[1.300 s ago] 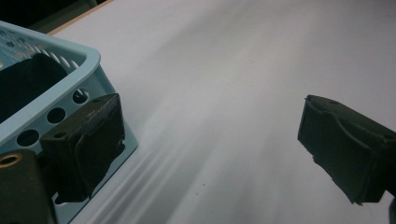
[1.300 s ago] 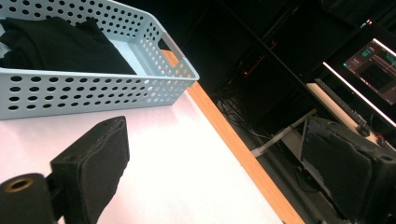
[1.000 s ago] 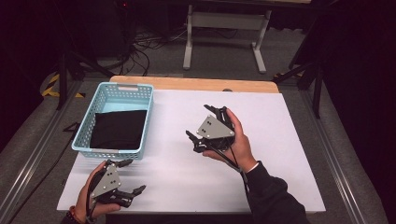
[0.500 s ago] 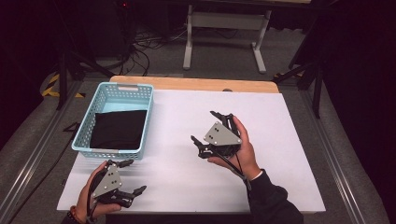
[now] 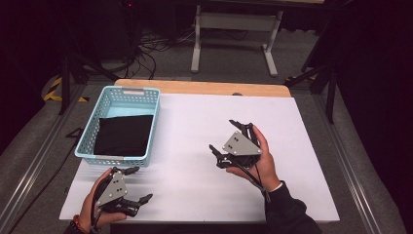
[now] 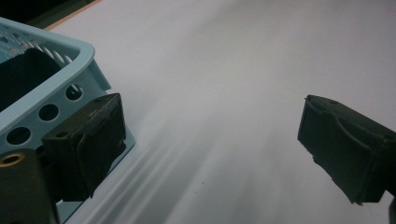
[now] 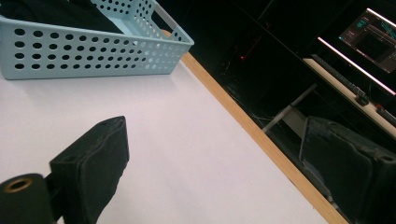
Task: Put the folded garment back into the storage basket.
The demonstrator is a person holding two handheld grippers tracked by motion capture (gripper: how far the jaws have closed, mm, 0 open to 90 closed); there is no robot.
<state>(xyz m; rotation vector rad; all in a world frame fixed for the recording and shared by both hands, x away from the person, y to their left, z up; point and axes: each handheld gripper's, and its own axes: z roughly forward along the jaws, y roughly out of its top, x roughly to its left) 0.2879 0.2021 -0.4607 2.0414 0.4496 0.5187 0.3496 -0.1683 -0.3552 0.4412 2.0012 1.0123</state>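
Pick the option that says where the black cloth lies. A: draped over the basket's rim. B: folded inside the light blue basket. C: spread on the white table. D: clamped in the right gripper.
B: the black cloth lies folded on the floor of the light blue basket, below its rim.

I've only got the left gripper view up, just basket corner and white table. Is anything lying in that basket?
Observer: Yes. In the high view a folded black cloth lies in the near part of the light blue basket; the far part shows bare floor.
Operator: Where's the other gripper?
Observer: The right gripper is held over the middle of the white table, well apart from the basket.
Operator: Is it holding anything?
Observer: No. The right gripper view shows its jaws wide apart with nothing between them.
Operator: And mine?
Observer: The left gripper sits near the table's front edge, just short of the basket, open and empty.
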